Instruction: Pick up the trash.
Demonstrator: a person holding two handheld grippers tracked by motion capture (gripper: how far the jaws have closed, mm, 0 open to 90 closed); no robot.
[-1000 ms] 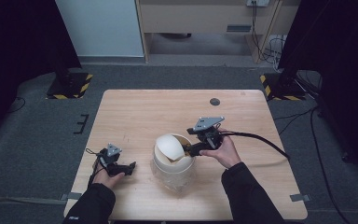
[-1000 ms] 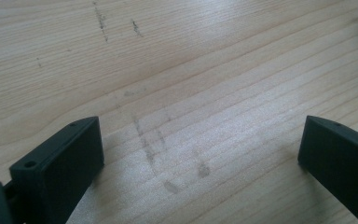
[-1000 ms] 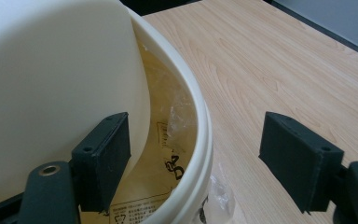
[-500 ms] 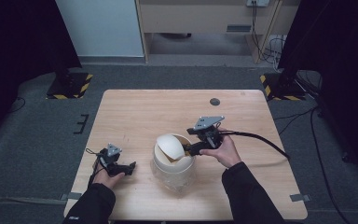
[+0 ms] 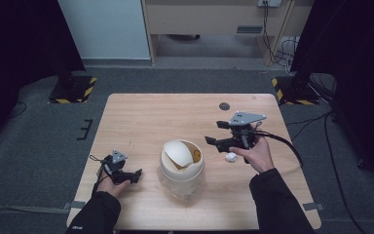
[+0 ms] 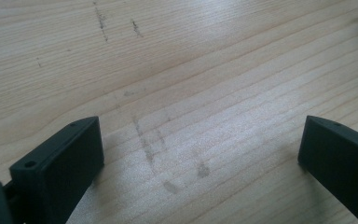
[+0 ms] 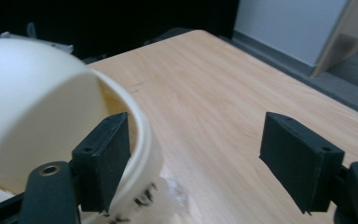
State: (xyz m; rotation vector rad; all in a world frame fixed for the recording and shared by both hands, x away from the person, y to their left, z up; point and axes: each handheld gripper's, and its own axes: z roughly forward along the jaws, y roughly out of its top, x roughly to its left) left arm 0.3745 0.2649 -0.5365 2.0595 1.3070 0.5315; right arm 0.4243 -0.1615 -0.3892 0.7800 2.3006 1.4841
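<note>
A small clear bin (image 5: 181,181) with a cream swing lid (image 5: 177,153) (image 7: 37,112) stands at the table's front middle; its flap is tilted, and something yellow (image 5: 195,155) shows inside. My right gripper (image 5: 215,133) (image 7: 200,158) hovers just right of the bin, pointing left at it. Its jaws have just been opening a little and stand open with nothing between them. A crumpled white paper ball (image 5: 231,156) lies on the table below that hand. My left gripper (image 5: 136,174) (image 6: 200,158) rests low at the front left, open over bare wood.
The wooden table (image 5: 165,117) has a small dark disc (image 5: 224,106) near its far edge. A black cable (image 5: 285,142) trails right from my right gripper. Grey floor surrounds the table, with weighted stands (image 5: 73,90) at the back corners.
My right gripper has moved right and up, away from the bin's lid. The paper ball now shows beneath it. The left gripper has stayed put.
</note>
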